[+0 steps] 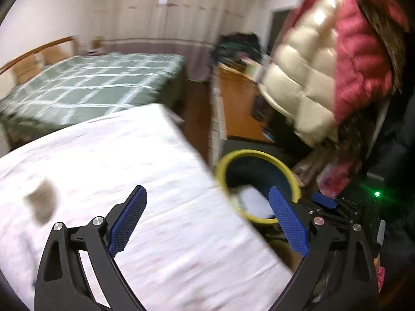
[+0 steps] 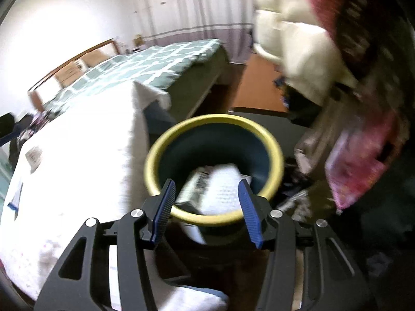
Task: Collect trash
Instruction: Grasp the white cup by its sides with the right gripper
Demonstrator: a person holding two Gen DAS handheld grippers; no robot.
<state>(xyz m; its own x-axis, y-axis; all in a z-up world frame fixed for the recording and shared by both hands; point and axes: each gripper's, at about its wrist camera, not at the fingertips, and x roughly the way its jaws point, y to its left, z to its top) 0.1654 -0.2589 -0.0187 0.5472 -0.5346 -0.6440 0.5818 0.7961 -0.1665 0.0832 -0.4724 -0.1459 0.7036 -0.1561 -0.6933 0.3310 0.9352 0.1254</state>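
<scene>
The left gripper [image 1: 207, 217] stands wide apart with nothing between its pads, over the near right corner of the white-covered table [image 1: 145, 171]. Just right of that corner sits the bin [image 1: 259, 155], yellow-rimmed and dark inside, with white paper [image 1: 253, 202] already in it. The right gripper [image 2: 207, 207] hangs over the near rim of the bin, its jaws about halfway apart; a sheet of printed paper [image 2: 215, 189] shows between the fingers, but blur hides whether the pads press on it or whether it simply lies in the bin beyond, so I cannot tell if it is held. More trash is probably left on the table: a brownish scrap [image 1: 41, 202] lies at the near left in the left view, and a small paper [image 2: 33, 155] lies on the left part of the cloth in the right view. Both pictures are smeared. The risks, as I judge them: a sheet let go at the rim may slide down outside the bin; the wide left jaws may snag and drag the cloth when they reach for the scrap; the jackets [image 1: 337, 59] hanging above the bin on the right could catch an arm.
</scene>
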